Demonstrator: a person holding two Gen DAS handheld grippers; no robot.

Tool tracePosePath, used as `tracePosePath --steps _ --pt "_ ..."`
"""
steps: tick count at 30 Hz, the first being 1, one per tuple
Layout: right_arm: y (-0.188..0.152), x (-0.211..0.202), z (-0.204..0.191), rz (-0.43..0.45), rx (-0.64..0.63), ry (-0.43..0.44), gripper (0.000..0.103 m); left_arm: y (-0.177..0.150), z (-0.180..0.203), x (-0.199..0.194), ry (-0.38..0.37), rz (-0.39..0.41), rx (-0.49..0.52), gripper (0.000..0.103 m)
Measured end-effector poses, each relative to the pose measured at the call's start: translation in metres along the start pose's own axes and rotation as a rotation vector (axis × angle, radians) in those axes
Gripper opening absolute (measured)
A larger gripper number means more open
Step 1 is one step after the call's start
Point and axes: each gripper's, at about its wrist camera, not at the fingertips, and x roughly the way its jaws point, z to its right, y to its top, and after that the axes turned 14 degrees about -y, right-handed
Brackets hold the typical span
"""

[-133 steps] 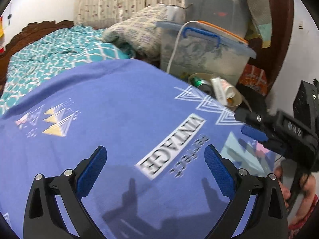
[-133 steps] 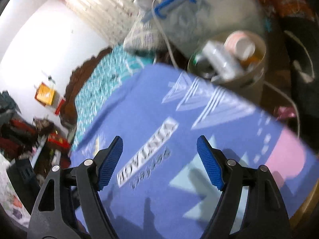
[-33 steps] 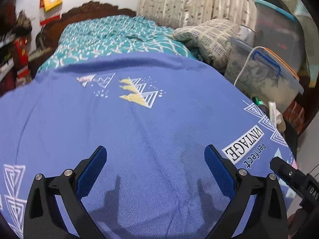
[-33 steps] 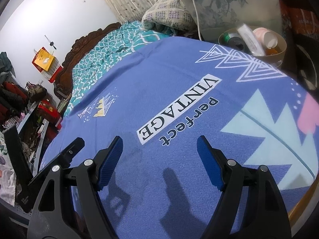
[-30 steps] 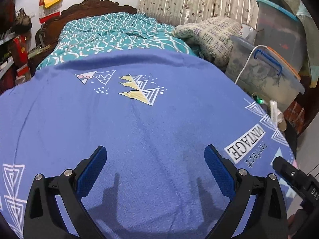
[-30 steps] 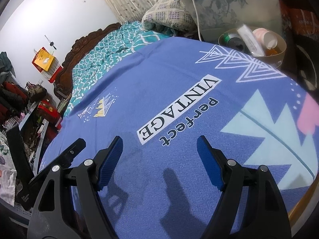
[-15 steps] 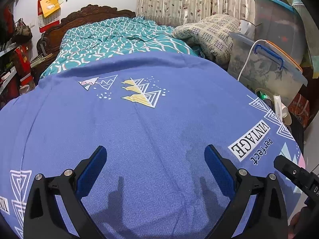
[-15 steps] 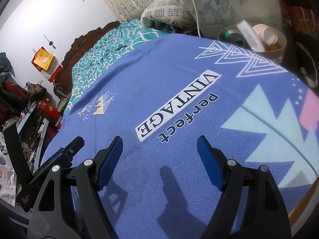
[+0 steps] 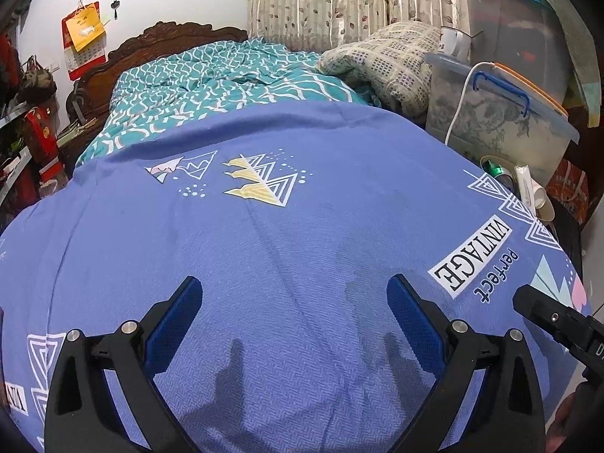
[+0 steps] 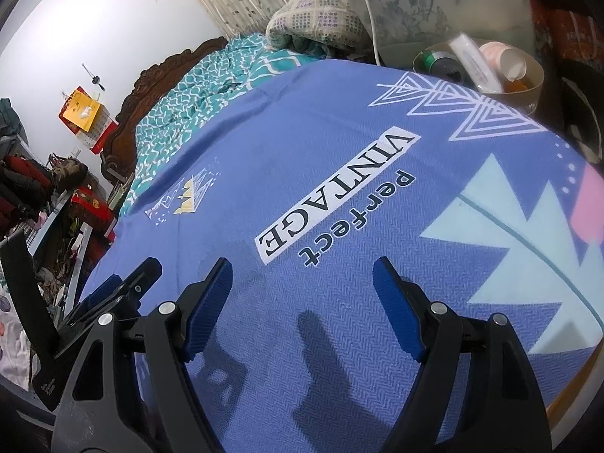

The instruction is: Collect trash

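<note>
A round beige bin point(image 10: 534, 79) stands past the far right edge of the blue printed cloth point(image 10: 339, 143). It holds a green can point(image 10: 434, 61), a white tube point(image 10: 473, 61) and a pink cup point(image 10: 504, 60). It also shows in the left wrist view point(image 9: 545, 209). My left gripper point(image 9: 294, 302) is open and empty over the blue cloth point(image 9: 264, 245). My right gripper point(image 10: 302, 283) is open and empty over the "perfect VINTAGE" print. Each gripper appears at the edge of the other's view.
A clear storage box point(image 9: 502, 128) with a blue handle and a white cable point(image 9: 458, 102) stands behind the bin. A teal bed point(image 9: 226, 79) with a wooden headboard and a folded checked blanket point(image 9: 392, 64) lies beyond the cloth. Cluttered shelves point(image 10: 56, 204) stand at the left.
Both views have drawn back slightly from the cloth and tilted up, so more of the bed and room shows. Both grippers stay open and empty.
</note>
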Motion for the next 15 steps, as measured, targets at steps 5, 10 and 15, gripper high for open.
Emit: tracePosePath --steps 5,10,15 --pt "0.0004 -0.0004 -0.0002 0.001 -0.001 0.0 0.077 -0.0003 0.0028 0.0011 0.0 -0.004 0.014 0.094" --pt "0.0002 -0.0001 -0.0001 0.0 0.0 0.0 0.077 -0.0006 0.0033 0.0013 -0.002 -0.007 0.015 0.094" --pt "0.0003 -0.0001 -0.0003 0.001 -0.001 0.0 0.077 -0.002 0.005 0.0012 0.0 -0.005 0.026 0.094"
